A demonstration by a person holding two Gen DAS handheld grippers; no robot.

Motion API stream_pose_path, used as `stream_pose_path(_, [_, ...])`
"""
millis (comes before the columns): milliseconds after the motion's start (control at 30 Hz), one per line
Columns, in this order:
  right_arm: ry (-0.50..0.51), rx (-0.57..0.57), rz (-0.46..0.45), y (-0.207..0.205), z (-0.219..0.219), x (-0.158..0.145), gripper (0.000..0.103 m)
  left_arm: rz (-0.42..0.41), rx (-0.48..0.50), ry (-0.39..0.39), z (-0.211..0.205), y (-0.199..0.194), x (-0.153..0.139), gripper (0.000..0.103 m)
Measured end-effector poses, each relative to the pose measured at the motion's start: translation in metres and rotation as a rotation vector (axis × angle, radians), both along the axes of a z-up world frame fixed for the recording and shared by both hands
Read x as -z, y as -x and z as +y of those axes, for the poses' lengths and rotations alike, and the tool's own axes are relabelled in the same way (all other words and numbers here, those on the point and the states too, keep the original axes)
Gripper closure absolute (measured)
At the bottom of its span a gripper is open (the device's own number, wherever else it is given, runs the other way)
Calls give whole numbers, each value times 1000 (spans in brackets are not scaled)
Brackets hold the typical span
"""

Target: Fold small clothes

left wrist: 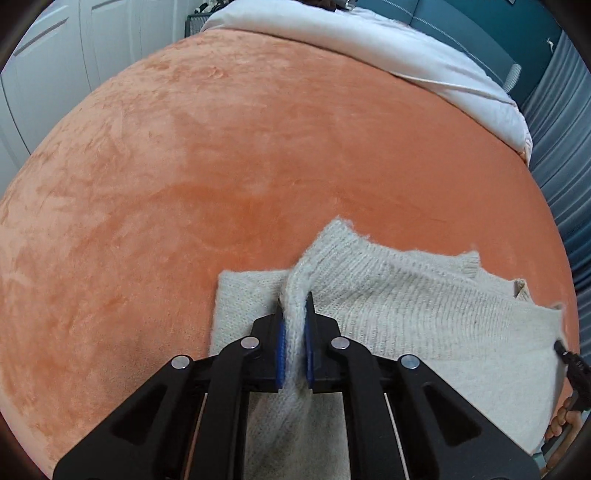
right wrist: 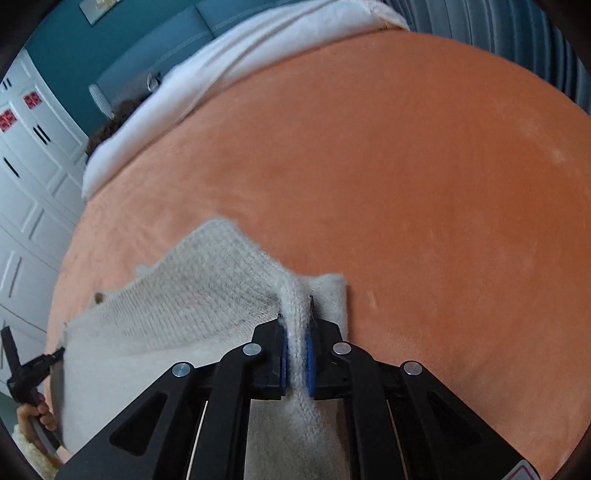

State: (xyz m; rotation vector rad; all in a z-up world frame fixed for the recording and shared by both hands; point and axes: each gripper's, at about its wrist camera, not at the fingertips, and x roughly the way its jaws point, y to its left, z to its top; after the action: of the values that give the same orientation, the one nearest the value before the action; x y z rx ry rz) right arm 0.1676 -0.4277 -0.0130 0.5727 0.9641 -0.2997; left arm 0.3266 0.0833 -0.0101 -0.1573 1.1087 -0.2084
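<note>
A small cream knitted sweater (left wrist: 406, 306) lies on an orange velvet bed cover (left wrist: 221, 166). My left gripper (left wrist: 294, 301) is shut on a pinched ridge of the sweater's left part, lifted a little off the bed. My right gripper (right wrist: 295, 306) is shut on a pinched ridge at the sweater's (right wrist: 192, 295) right part, with a small flap beyond it. Each gripper shows at the edge of the other's view: the right one (left wrist: 570, 360) at the far right, the left one (right wrist: 33, 369) at the far left, both in a hand.
A white duvet (left wrist: 388, 48) is bunched at the far end of the bed, also in the right wrist view (right wrist: 221, 74). White wardrobe doors (right wrist: 33, 177) stand beside the bed. A teal wall (left wrist: 461, 18) and pleated curtain (left wrist: 561, 155) lie beyond it. Orange cover (right wrist: 424, 184) stretches ahead.
</note>
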Motion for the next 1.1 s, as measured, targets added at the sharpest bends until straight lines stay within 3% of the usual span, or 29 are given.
stream_pose_path(67, [3,3,-8,2,1,-5,92,12,11,23,-1,2,0,92])
stream_pose_path(133, [46,16,-45,14,12,-28,84,-13,27,26,-2,12,-13,90])
stream_pose_path(200, [143,8,-96,36,34,-56,81,-74,39,-19,-6,37,-34,79])
stream_pose_path(233, [172,-24,-125,48,51,-68,81,-103,38,-22,-6,52,-43,66])
stream_pose_path(300, [179,-120,-155,63,91,-81,81,-145,50,48,-12,93,-61,61])
stream_pose_path(433, [89,-326,-147,79,195,-67,81,-98,122,192,-55,161,-58,57])
stream_pose_path(500, [79,-400,-123,74,238,-51,81,-74,162,187,-78,179,-46,57])
stream_pose_path(567, [90,-431,-88,72,256,-37,83,-57,160,128,-92,187,-32,57])
stream_pose_path(667, [128,-356,-35,81,229,-26,89,-23,109,63,-73,185,-13,59])
stream_pose_path(800, [69,-92,19,127,143,-15,92,-13,38,74,-19,191,-7,59])
stream_pose_path(867, [36,-2,33,156,105,-6,103,-19,26,86,4,194,-1,63])
stream_pose_path(967, [-113,47,-16,177,84,-2,103,-47,27,123,11,206,3,63])
stream_pose_path(1033, [-54,23,-17,177,95,-8,100,-57,23,112,7,209,-2,62])
stream_pose_path(1100, [12,-7,-20,178,112,-14,85,-68,1,152,9,214,-10,56])
